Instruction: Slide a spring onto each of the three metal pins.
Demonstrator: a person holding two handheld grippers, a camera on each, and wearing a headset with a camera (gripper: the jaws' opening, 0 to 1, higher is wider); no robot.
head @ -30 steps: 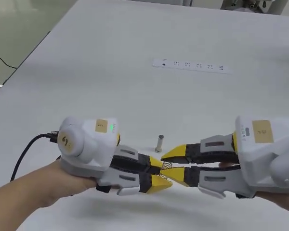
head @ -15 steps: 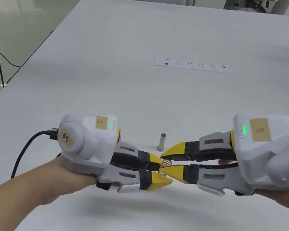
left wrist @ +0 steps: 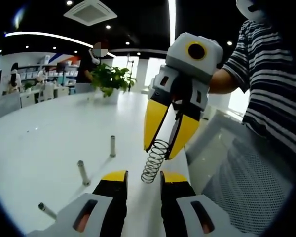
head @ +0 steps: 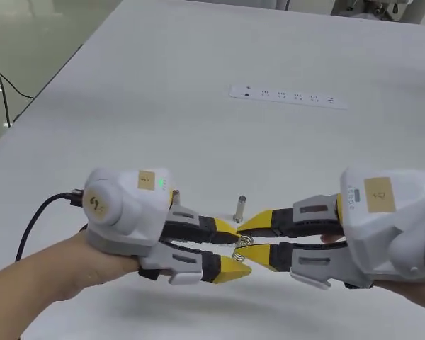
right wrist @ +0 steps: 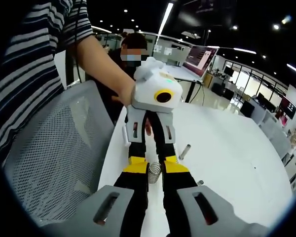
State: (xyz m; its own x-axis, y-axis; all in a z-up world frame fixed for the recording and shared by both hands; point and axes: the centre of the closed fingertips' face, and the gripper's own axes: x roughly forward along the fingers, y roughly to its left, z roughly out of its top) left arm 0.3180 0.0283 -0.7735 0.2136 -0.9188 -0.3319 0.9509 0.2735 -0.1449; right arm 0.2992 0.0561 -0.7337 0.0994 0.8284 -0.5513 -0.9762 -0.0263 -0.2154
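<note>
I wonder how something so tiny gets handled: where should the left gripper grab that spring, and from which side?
Likely the free near end of the spring, jaws closing across the coils' round sides. The right gripper pinches the far end, so the left gripper should come in end-on from the opposite side, squeezing lightly: such thin coils look easy to crush.

- left gripper [head: 235,248]: white rounded housing, yellow label, green light, black cable [head: 60,199] at rear
- right gripper [head: 243,239]: white housing, yellow label
- fingers [head: 227,268]: yellow-tipped, grey-black
- black-and-white striped short sleeve [right wrist: 39,44]
</note>
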